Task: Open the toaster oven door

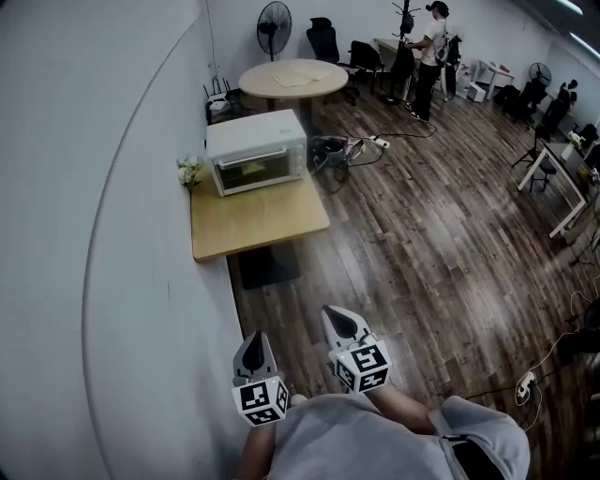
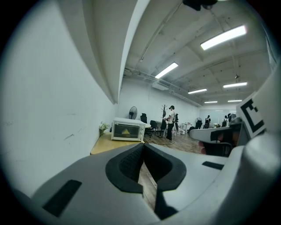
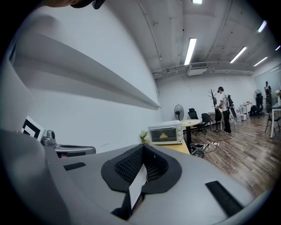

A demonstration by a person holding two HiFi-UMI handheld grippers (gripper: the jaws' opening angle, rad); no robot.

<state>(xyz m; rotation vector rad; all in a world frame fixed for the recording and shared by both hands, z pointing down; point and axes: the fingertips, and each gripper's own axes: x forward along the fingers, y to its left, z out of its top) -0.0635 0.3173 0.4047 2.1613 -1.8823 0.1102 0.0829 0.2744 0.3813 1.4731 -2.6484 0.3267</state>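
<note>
head view showed you standing on the wood floor (image 1: 422,244), well apart from the toaster oven (image 1: 256,150). the white oven sat at the far end of a light wooden worktop (image 1: 253,223) that ran along the white wall (image 1: 94,187), and its glass door faced you and was shut. a small bunch of pale flowers (image 1: 190,172) stood just beside the oven, on the wall side. beyond the oven were a round table (image 1: 293,79), a standing fan (image 1: 274,23) and office chairs, and cables (image 1: 361,145) lay loose on the floor by the worktop's far corner. a person (image 1: 429,56) stood farther off in the room.

you held both tools low and close to your body, side by side, pointing toward the oven. your left claw (image 1: 253,349) had its jaws pressed together with nothing between them. your right claw (image 1: 343,328) was closed the same way and also empty. in both gripper views the oven appeared small and distant past the joined tips, and neither claw touched anything.
</note>
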